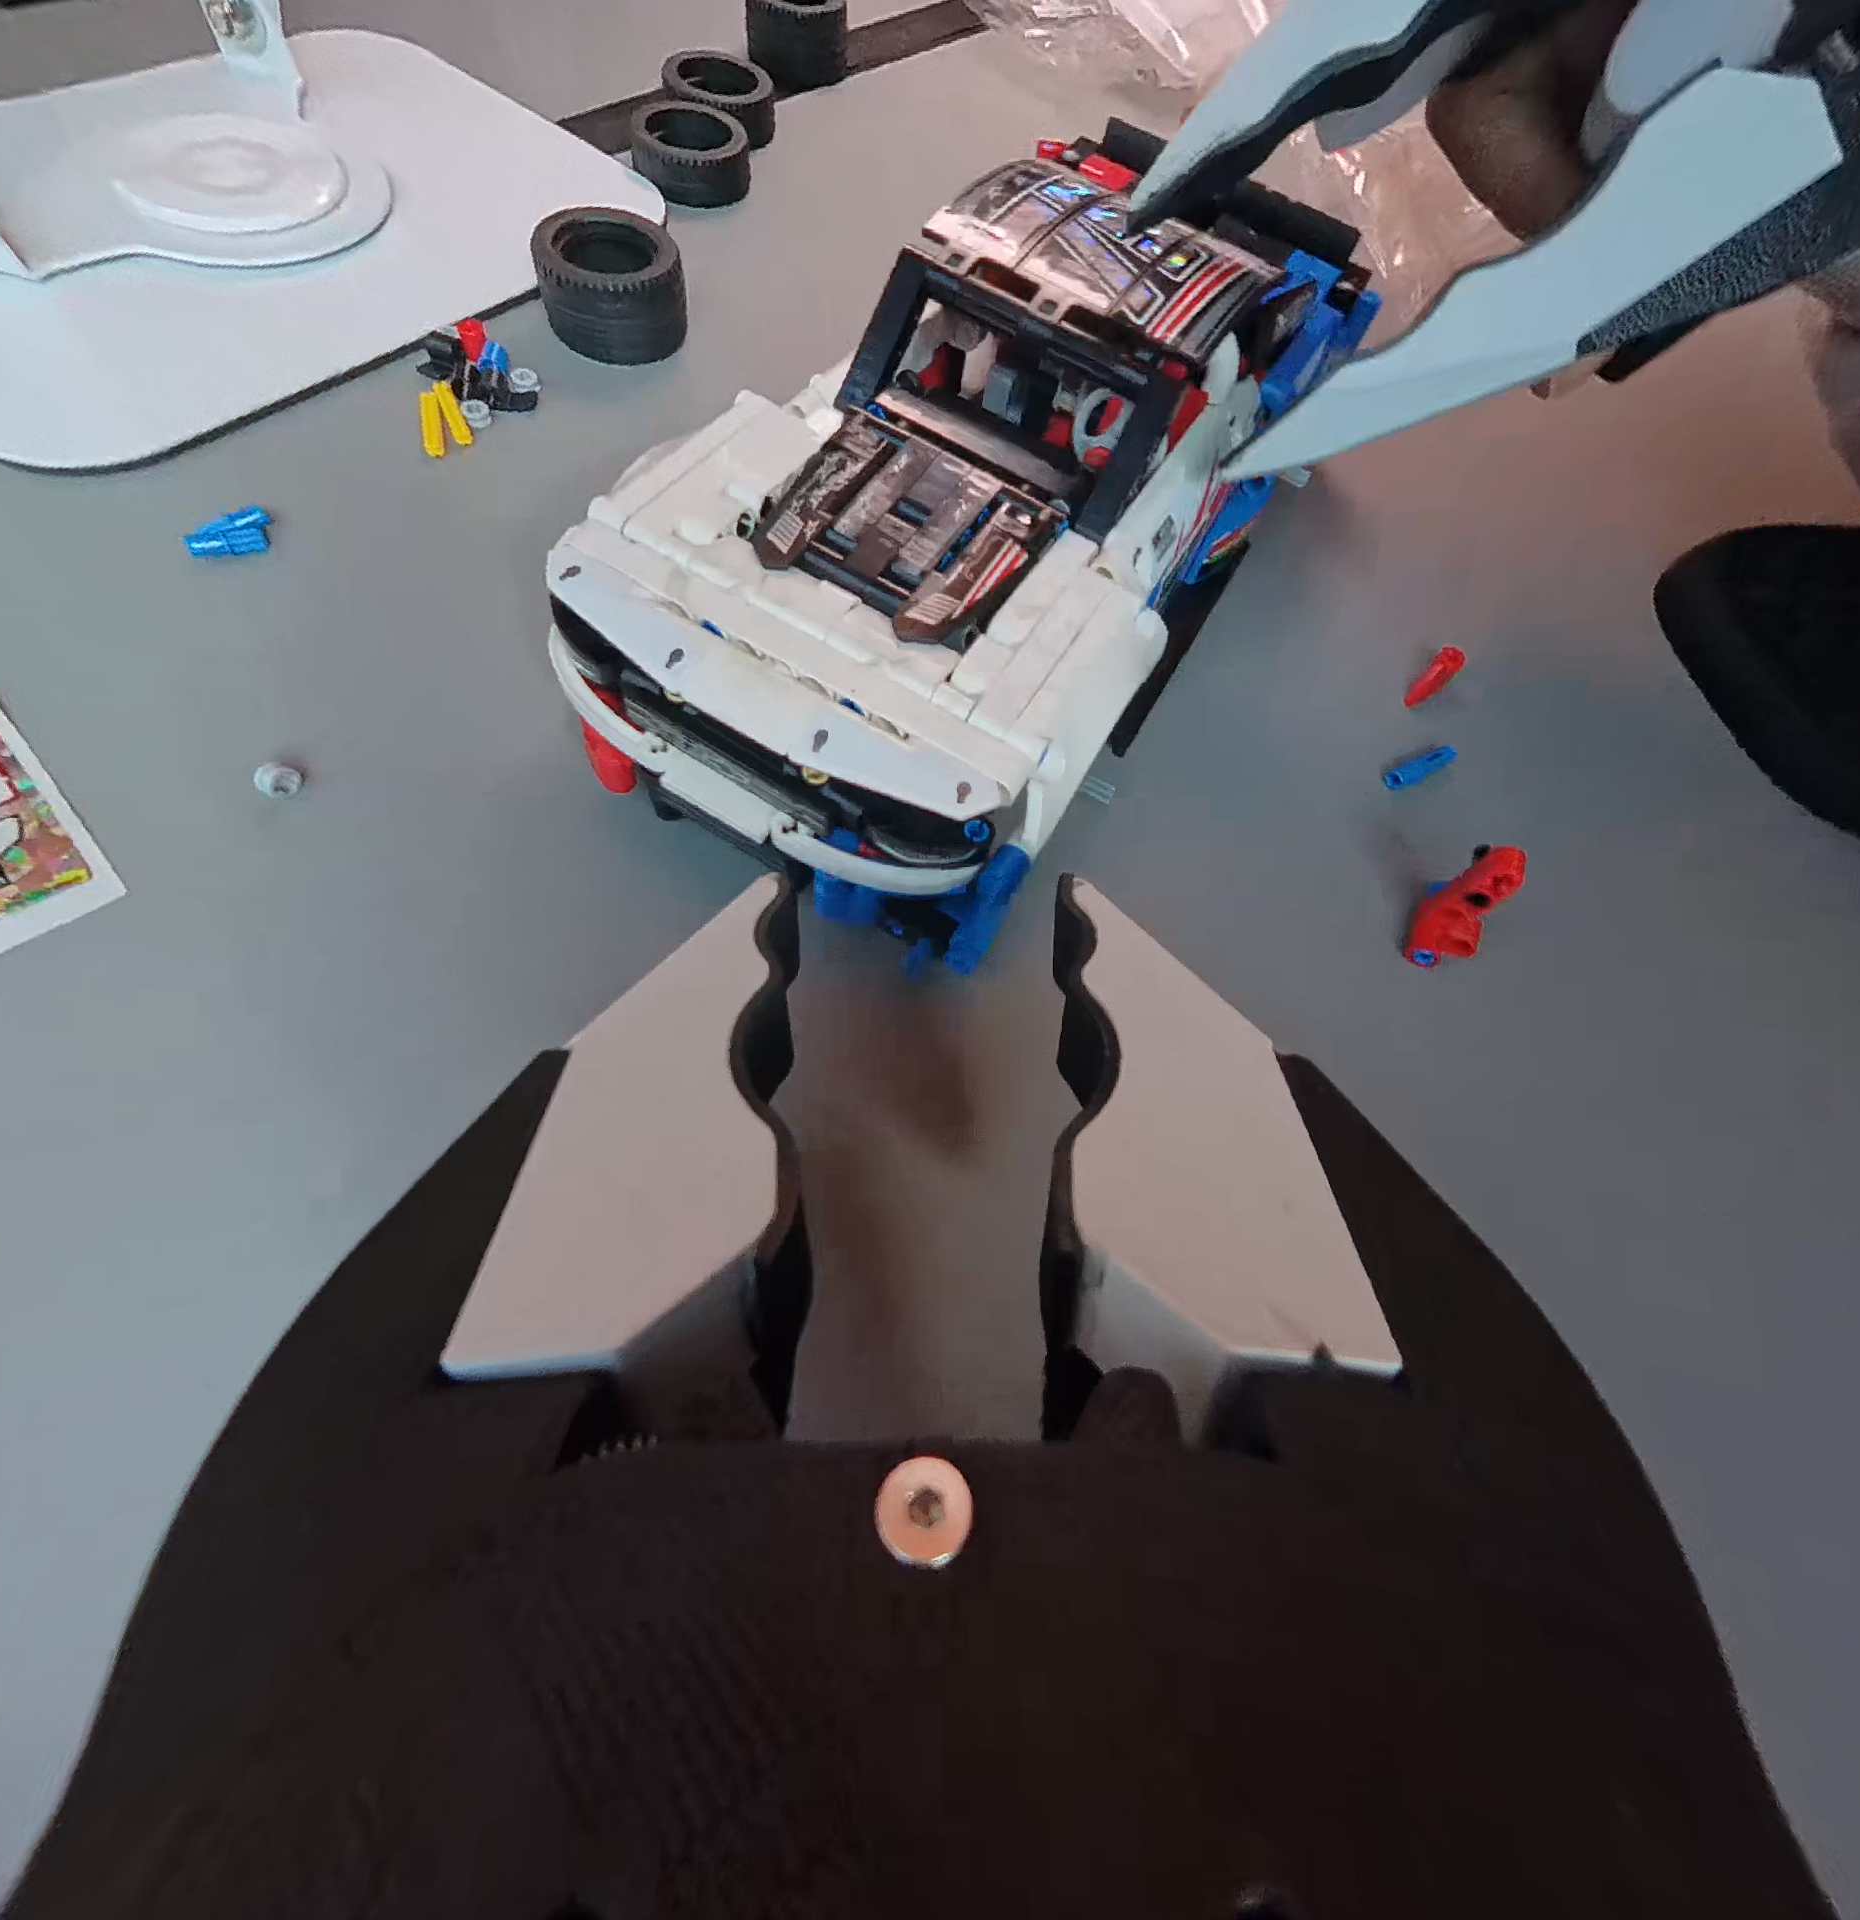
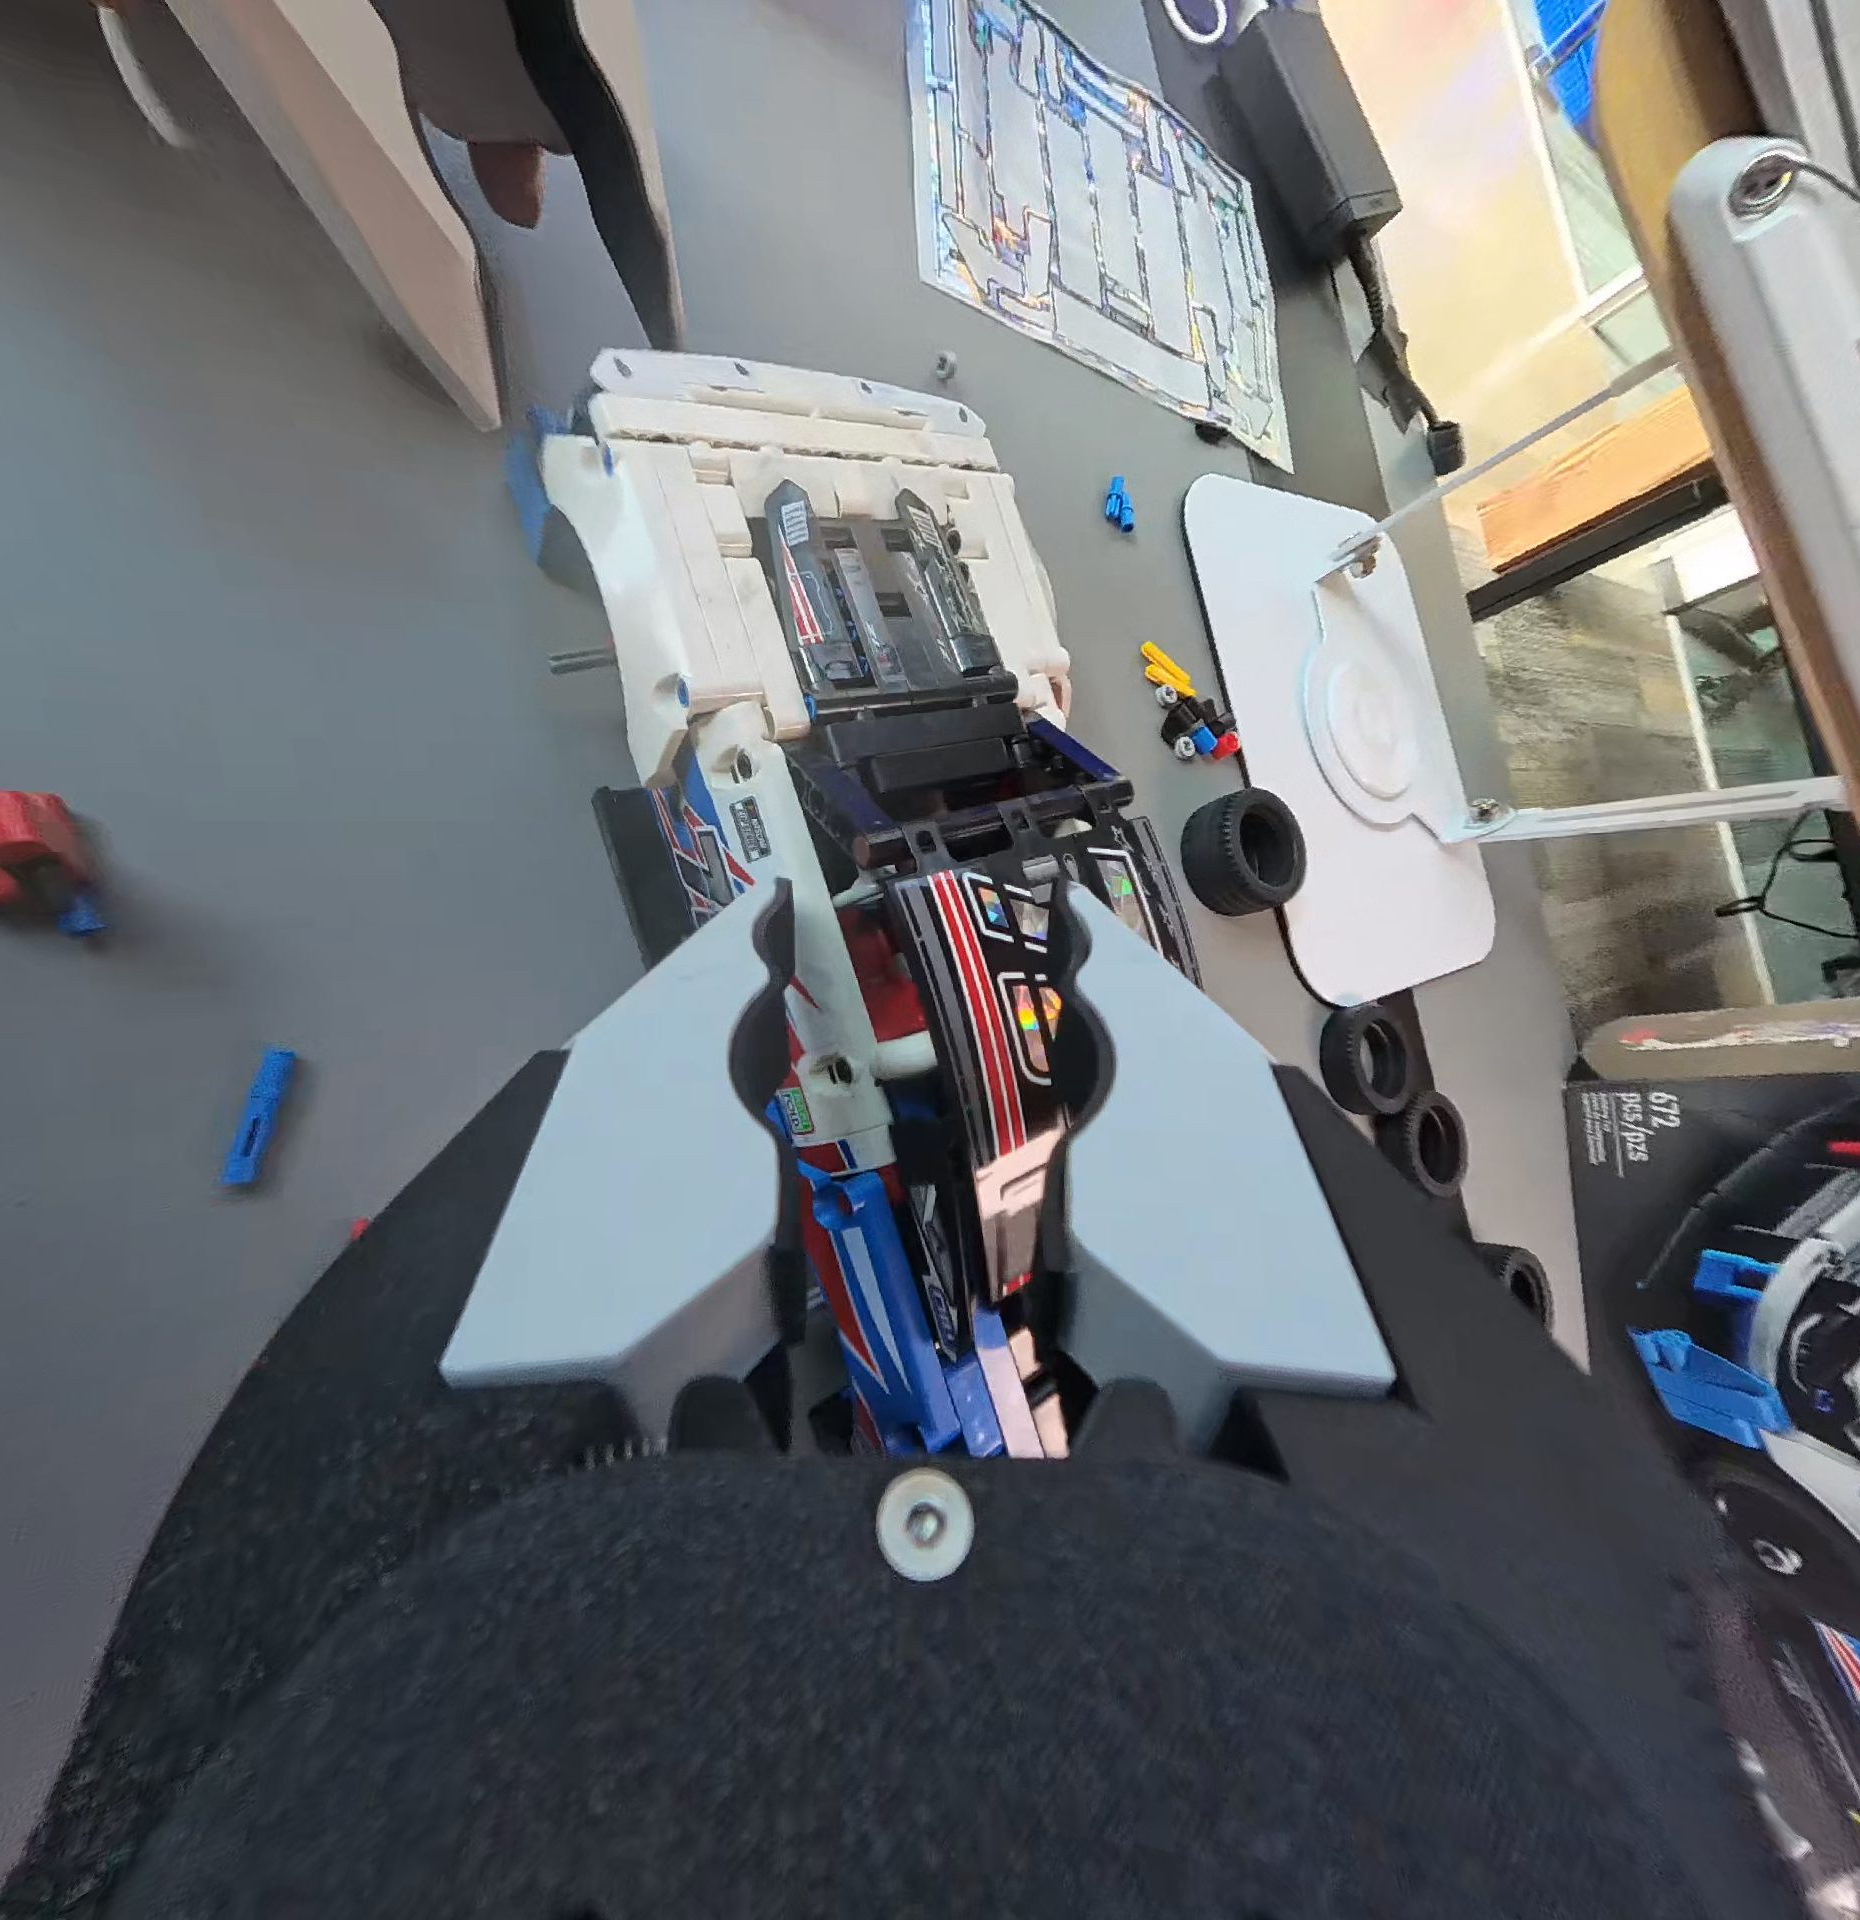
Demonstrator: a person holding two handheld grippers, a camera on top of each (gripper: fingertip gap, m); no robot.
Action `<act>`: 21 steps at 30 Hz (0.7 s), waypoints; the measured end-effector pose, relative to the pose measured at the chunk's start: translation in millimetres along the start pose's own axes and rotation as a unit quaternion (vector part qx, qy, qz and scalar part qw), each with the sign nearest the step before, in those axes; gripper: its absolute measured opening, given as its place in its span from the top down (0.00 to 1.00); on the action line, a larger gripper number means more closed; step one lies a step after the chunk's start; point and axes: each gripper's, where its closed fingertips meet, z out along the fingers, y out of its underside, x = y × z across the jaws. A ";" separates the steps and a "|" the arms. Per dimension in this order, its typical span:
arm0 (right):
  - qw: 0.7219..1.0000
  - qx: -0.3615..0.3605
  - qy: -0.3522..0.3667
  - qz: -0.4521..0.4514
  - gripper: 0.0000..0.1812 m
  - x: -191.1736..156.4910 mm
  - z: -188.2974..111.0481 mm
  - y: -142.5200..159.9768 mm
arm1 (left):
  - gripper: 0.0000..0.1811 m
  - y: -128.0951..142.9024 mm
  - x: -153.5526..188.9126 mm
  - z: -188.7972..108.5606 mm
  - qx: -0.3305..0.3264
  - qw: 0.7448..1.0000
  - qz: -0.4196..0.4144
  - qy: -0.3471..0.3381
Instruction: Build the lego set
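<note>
The white, black and blue lego car (image 1: 853,623) sits on the grey table without wheels, nose toward my left gripper. My left gripper (image 1: 926,904) is open and empty, its tips just short of the car's blue front bumper. My right gripper (image 2: 921,904) clamps the cabin of the car (image 2: 801,540). In the left wrist view the right gripper (image 1: 1186,332) has one fingertip on the black stickered roof and the other on the side door. The left gripper (image 2: 573,374) also shows at the car's nose in the right wrist view.
Several black tyres (image 1: 609,281) lie at the far left by a white stand base (image 1: 230,260). Loose pins (image 1: 469,384), a blue pin (image 1: 228,532) and a red piece (image 1: 1466,904) are scattered around. A sticker sheet (image 2: 1092,229) and the set's box (image 2: 1736,1299) lie nearby.
</note>
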 end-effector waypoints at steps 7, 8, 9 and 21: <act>0.999 -0.031 -0.001 0.012 0.82 8.1 -4.0 22.6 | 0.78 -11.8 13.1 35.7 -0.016 1.000 0.019 0.004; 0.999 -0.030 0.002 0.019 0.83 11.0 -7.5 26.5 | 0.77 -12.3 17.3 37.6 -0.022 0.999 0.035 0.015; 0.999 -0.026 0.007 0.030 0.83 13.8 -11.2 29.2 | 0.76 -15.8 13.2 36.0 -0.024 0.999 0.047 0.011; 0.985 0.097 0.046 0.137 0.84 9.1 -69.7 41.4 | 0.82 -47.2 -154.5 60.9 -0.074 0.990 -0.013 -0.120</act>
